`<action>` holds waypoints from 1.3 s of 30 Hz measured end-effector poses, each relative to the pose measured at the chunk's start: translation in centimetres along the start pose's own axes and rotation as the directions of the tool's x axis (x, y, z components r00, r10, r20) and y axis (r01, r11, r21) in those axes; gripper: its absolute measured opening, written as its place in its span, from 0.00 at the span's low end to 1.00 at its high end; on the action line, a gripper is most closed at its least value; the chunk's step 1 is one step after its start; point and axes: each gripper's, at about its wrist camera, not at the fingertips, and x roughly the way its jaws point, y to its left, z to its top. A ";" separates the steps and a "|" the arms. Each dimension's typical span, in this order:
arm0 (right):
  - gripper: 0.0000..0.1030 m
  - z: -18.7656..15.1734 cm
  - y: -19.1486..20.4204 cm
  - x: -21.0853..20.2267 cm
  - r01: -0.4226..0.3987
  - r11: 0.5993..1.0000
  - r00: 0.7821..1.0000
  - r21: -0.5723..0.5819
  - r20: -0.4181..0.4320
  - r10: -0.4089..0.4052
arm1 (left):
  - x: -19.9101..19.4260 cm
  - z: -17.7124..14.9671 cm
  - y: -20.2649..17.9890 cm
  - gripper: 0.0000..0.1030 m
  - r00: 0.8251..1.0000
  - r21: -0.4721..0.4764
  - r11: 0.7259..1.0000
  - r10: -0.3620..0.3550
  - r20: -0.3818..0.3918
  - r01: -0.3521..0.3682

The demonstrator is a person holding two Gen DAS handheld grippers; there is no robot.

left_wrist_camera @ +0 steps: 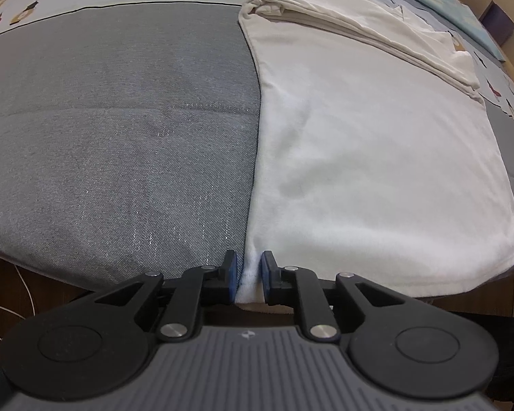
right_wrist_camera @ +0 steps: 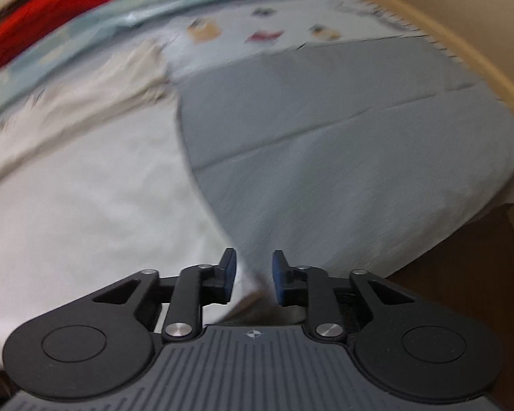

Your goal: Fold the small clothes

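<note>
Left gripper [left_wrist_camera: 249, 279] pinches shirt [left_wrist_camera: 377, 171] hem at bed [left_wrist_camera: 120, 137] front edge | right gripper [right_wrist_camera: 253, 279] part-open around opposite corner

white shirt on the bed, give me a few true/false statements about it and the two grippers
1. The left gripper has the white shirt's near corner between its pads. True.
2. The shirt is black. False: it is white, on a grey bedspread.
3. The shirt's far part is folded over itself. True.
4. The right gripper is far from the shirt. False: a shirt corner lies between its fingers.
5. The red cloth lies on the shirt. False: it lies apart, beyond it.
</note>
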 end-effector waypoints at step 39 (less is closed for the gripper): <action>0.06 1.0 -1.3 -12.2 -0.367 0.926 0.915 -0.086 0.145 0.376 | -16.9 -1.8 -1.3 0.04 0.945 0.256 0.966 -0.115 0.306 0.034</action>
